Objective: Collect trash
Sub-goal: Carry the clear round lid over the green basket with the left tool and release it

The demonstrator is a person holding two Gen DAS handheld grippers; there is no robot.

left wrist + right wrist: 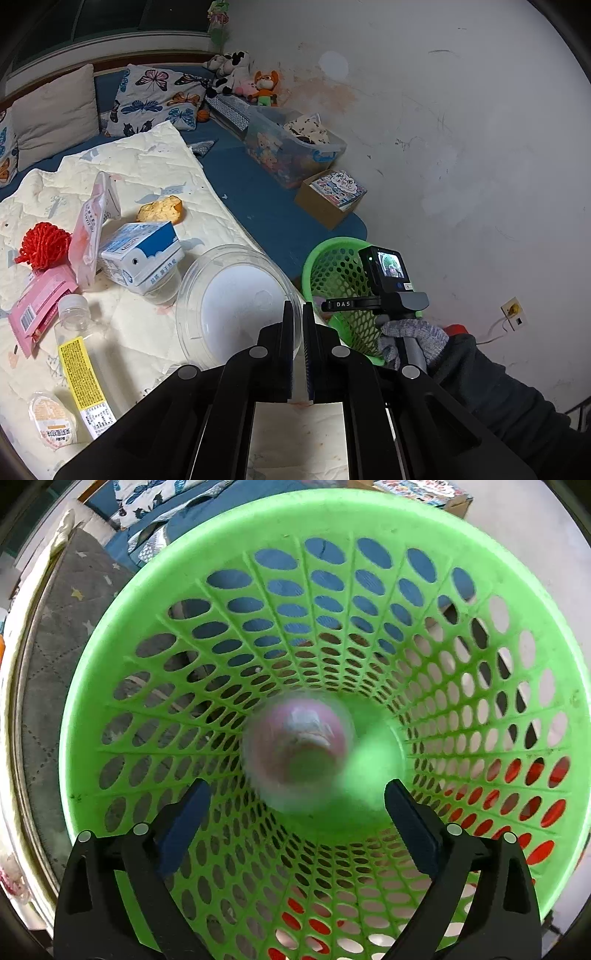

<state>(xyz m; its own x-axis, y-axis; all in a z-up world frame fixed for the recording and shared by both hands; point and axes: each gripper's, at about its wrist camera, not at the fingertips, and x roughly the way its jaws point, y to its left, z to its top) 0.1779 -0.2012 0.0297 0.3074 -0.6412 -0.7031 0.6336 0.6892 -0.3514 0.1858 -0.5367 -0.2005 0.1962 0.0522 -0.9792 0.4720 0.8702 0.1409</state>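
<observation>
My left gripper (298, 304) is shut on the rim of a clear plastic bowl (232, 299), which is tilted over the cream quilt (147, 166). A green mesh basket (332, 266) stands on the floor beside the bed. In the right wrist view my right gripper (297, 786) points straight down into the basket (147, 602), jaws wide open and holding nothing. Below them, deep in the basket, a blurred clear cup with pinkish contents (297, 746) shows. In the left wrist view a gloved hand (413, 339) holds the right gripper over the basket; its fingers are hidden.
On the quilt lie a blue and white carton (144, 254), a clear bottle with a yellow label (79, 354), a piece of peel (160, 210), a red mesh ball (42, 243), pink wrappers (37, 306) and a small sealed cup (53, 424). A storage tub (295, 147) and a cardboard box (328, 199) sit by the wall.
</observation>
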